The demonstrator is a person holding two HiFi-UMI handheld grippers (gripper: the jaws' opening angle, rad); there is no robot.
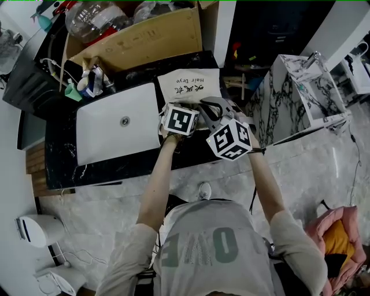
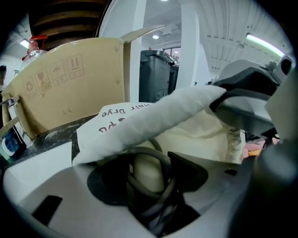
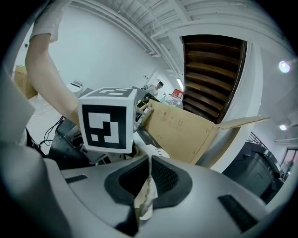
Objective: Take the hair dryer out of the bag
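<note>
- Left gripper (image 2: 150, 183): fingers (image 2: 191, 169) stood wide, one on each side of the hair dryer (image 2: 148, 169). I couldn't confirm that the pads pressed on it.
- The hair dryer was a cream body with a dark cord (image 2: 156, 155) looped round it. It sat in the mouth of the bag (image 2: 153, 116), not out of it.
- Right gripper (image 3: 148, 188): fingers (image 3: 165, 179) were closed on a pinch of the bag's edge and held the mouth up.
- The bag's raised flap hung just over my left fingers, and the cord loop crowded the gap between them.
- A cardboard box (image 1: 144, 37) stood behind the bag with a clear plastic bottle (image 1: 95, 17) in it. A white flat device (image 1: 118, 121) lay just left of the bag, with small clutter (image 1: 92, 81) at its far corner.
- In the head view both marker cubes and my hands covered the bag's mouth, so the dryer didn't show there.
- Most of the dryer was hidden inside the cloth. The bag's print read "Hair Drye".
- The table (image 1: 63, 162) was dark marble. A marble-patterned cabinet (image 1: 289, 98) stood to the right on a pale veined floor (image 1: 324, 167), with a white appliance (image 1: 34, 228) low on the left.
- A grey bin (image 2: 156, 74) stood past the box.
</note>
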